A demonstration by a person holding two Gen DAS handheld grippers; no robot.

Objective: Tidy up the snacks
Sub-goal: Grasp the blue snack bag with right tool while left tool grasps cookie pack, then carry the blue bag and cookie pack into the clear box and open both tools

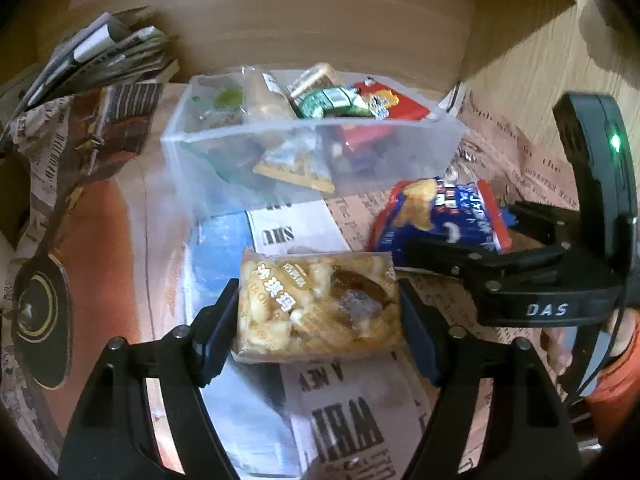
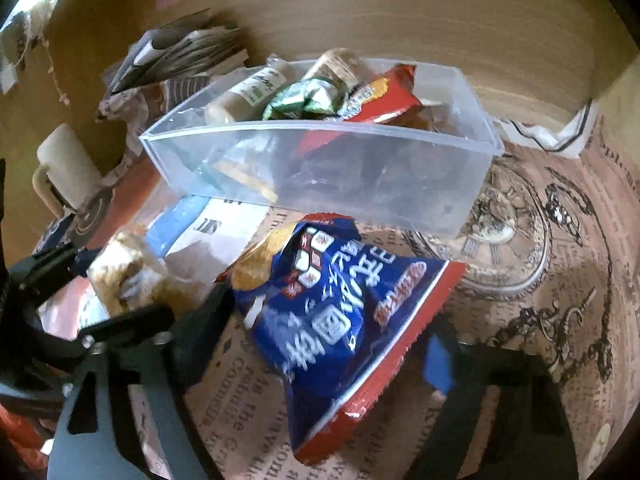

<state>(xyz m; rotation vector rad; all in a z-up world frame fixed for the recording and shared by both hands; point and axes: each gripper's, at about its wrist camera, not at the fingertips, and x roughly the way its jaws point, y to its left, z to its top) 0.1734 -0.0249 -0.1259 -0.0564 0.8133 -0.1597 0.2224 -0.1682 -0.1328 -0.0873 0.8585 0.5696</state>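
Note:
My left gripper (image 1: 320,312) is shut on a clear pack of puffed-rice snack (image 1: 316,304), held above the table in front of a clear plastic bin (image 1: 384,160). The bin holds several snack packs, among them a red one (image 1: 396,106) and a green one (image 1: 328,100). My right gripper (image 2: 328,344) is shut on a blue and red chip bag (image 2: 340,312), just right of the left gripper; the chip bag also shows in the left wrist view (image 1: 440,216). The bin (image 2: 360,184) lies just beyond the bag.
A newspaper-print cloth (image 2: 560,240) covers the table. Folded newspapers (image 1: 104,56) lie at the back left beside the bin. A white mug (image 2: 68,168) stands left of the bin. A wooden wall (image 1: 320,40) rises behind it.

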